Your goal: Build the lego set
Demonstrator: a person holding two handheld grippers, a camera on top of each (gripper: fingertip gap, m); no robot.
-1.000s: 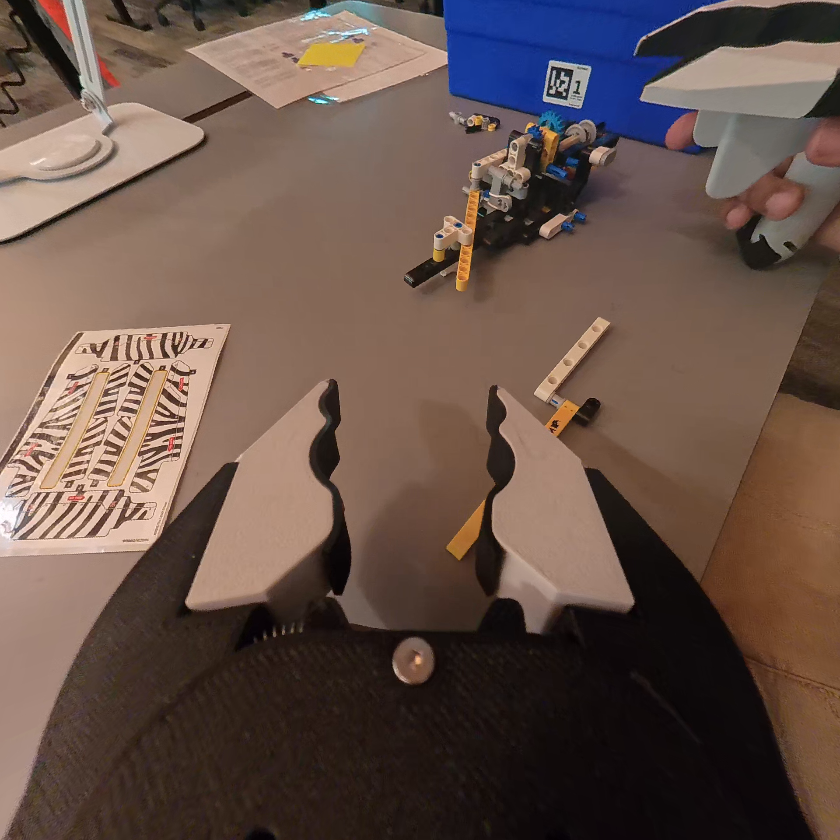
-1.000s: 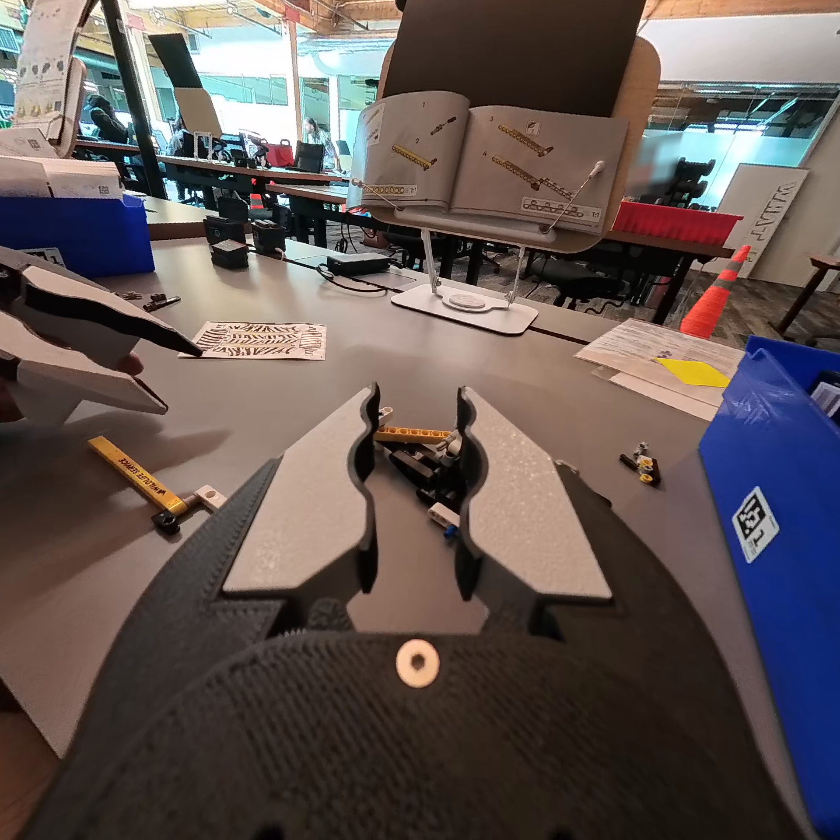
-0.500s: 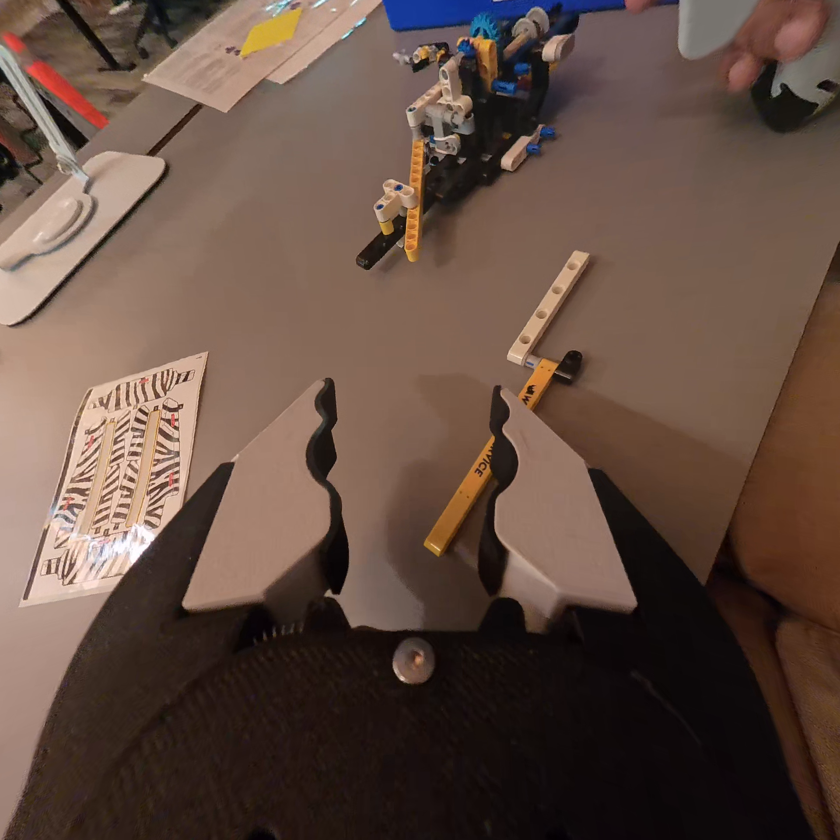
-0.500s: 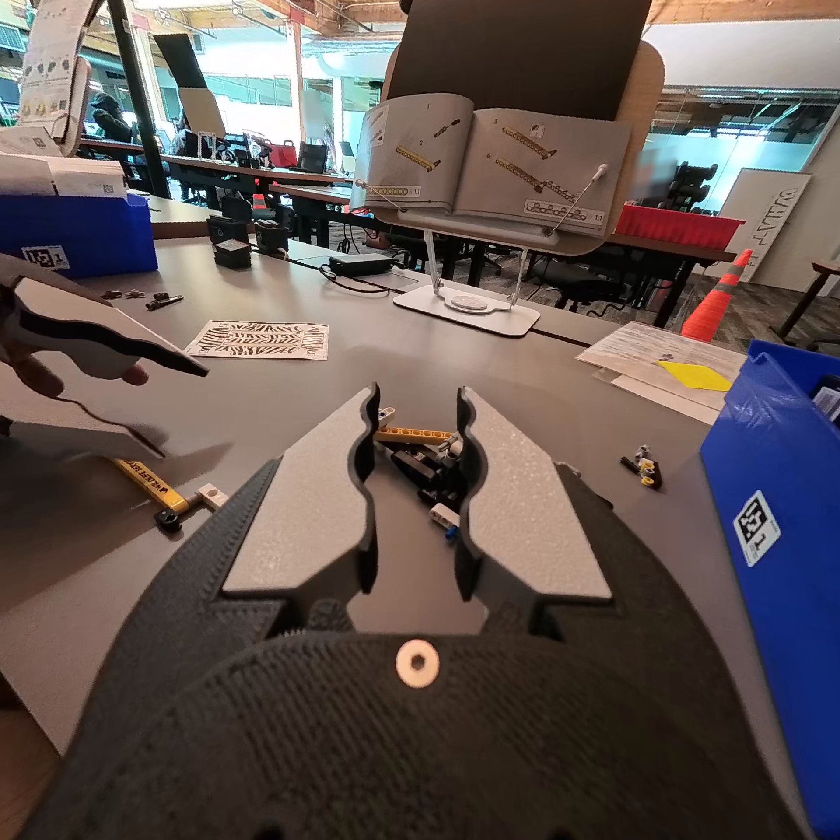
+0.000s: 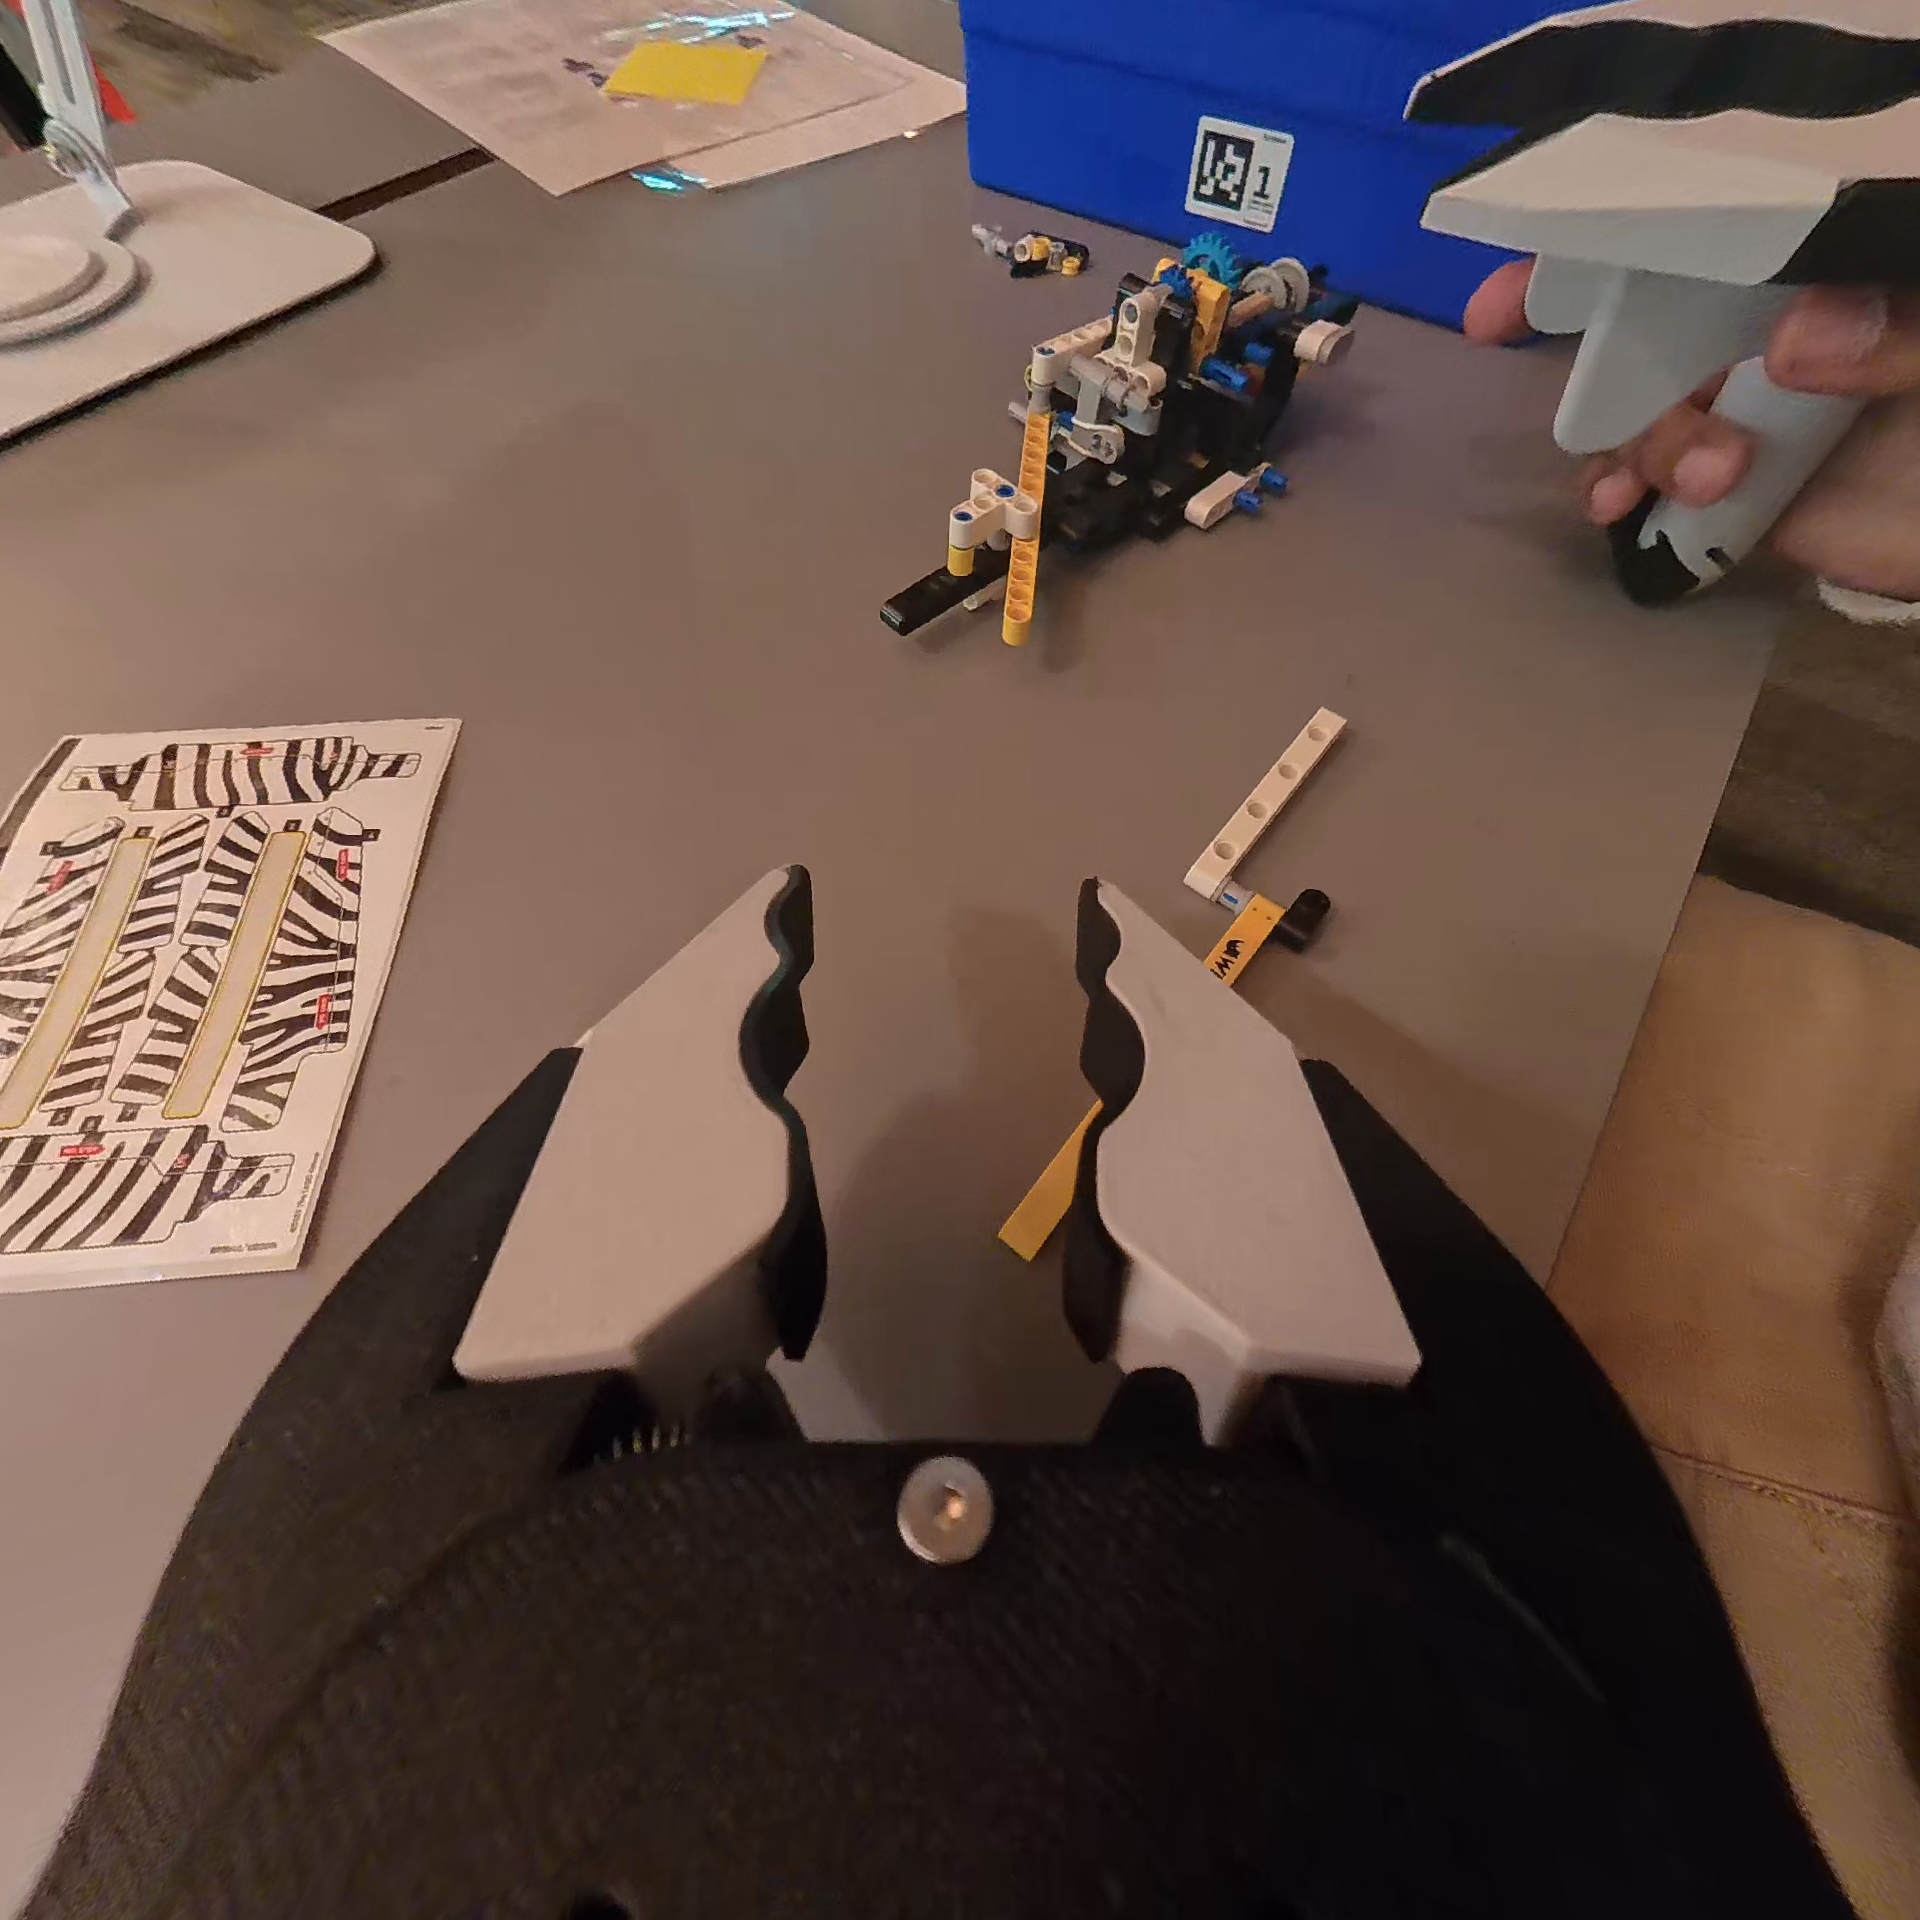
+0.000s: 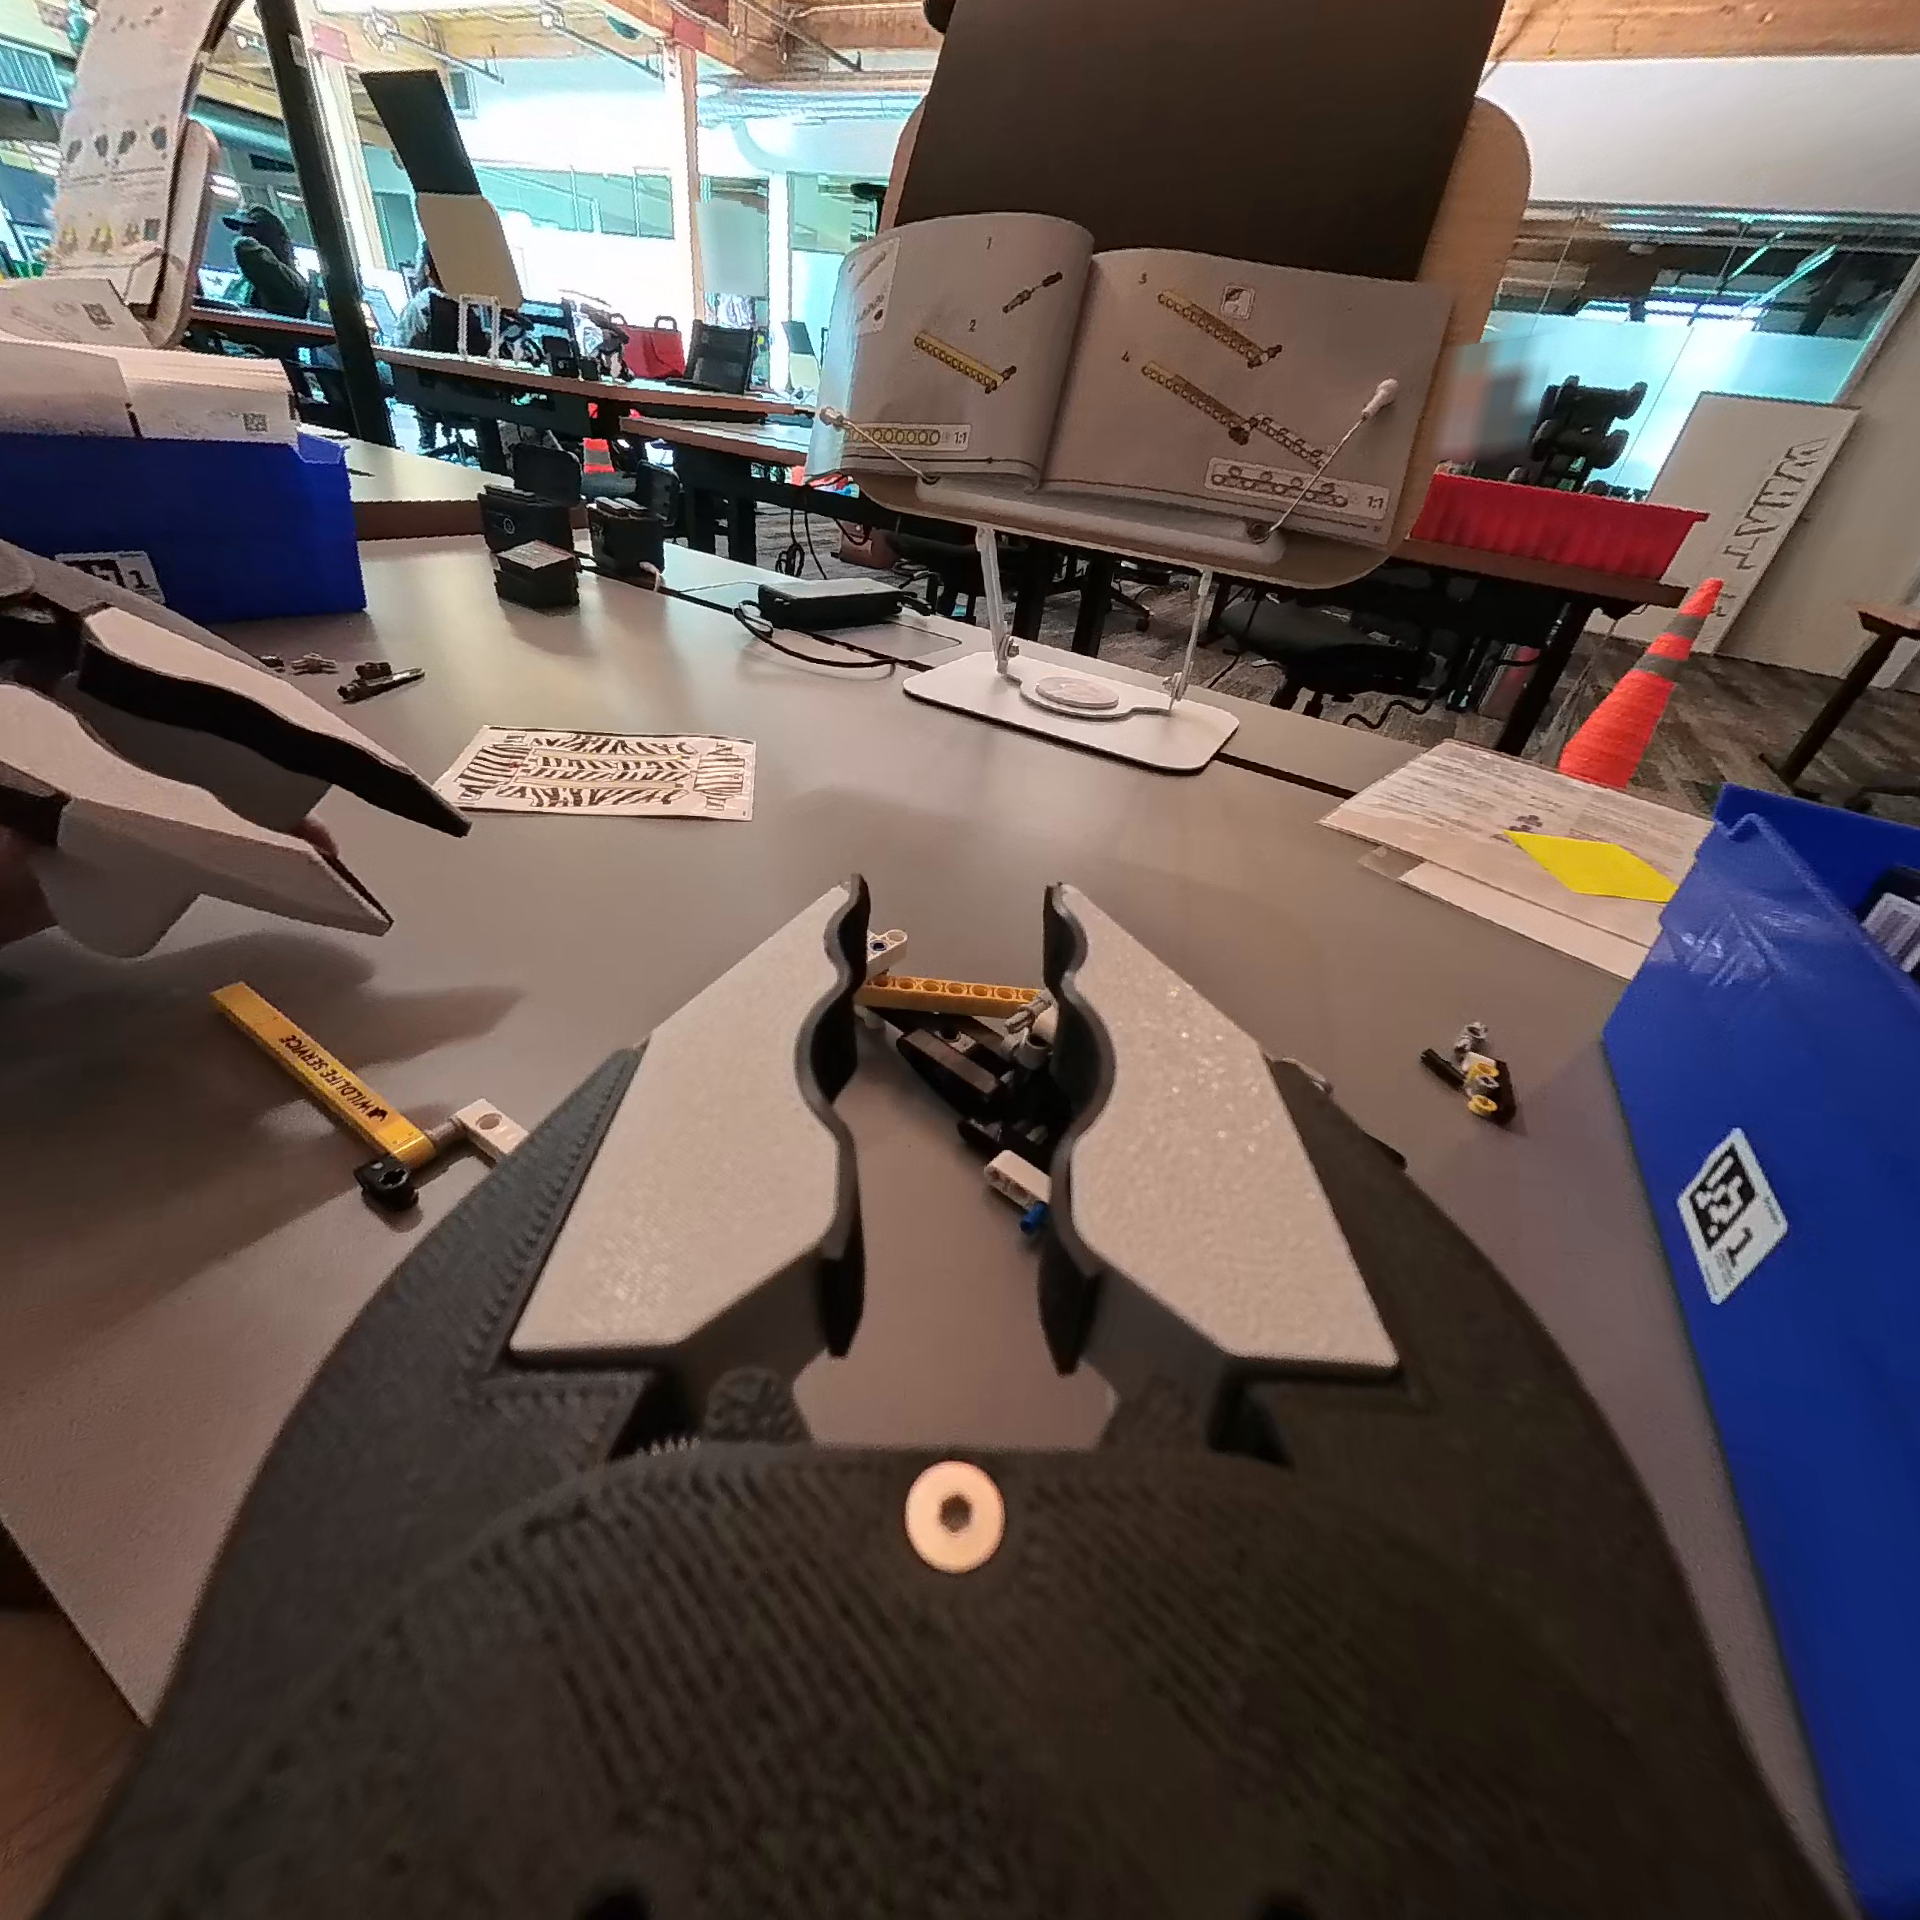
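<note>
The partly built lego model [image 5: 1132, 416], black with white, yellow and blue parts, stands on the grey table ahead of my left gripper. A yellow beam [image 5: 1039, 1195] joined to a white beam [image 5: 1268, 800] and a black connector [image 5: 1304, 914] lies by my left gripper's right finger, partly hidden under it. My left gripper [image 5: 943, 894] is open and empty above the table. My right gripper [image 6: 956, 899] is open and empty, hovering over the model [image 6: 966, 1060], which shows between its fingers. The yellow beam [image 6: 322, 1070] lies to its left.
A zebra sticker sheet [image 5: 177, 987] lies at the left. A blue bin [image 5: 1195, 125] stands behind the model, with small loose parts [image 5: 1029, 249] beside it. An open instruction book [image 6: 1132, 364] sits on a white stand [image 6: 1070, 717]. Papers [image 5: 644, 83] lie at the back. The table edge [image 5: 1621, 1091] is close on the right.
My left gripper dipped forward over the yellow beam half a second ago and has pulled back up to about where it was a second ago. My right gripper has barely moved.
</note>
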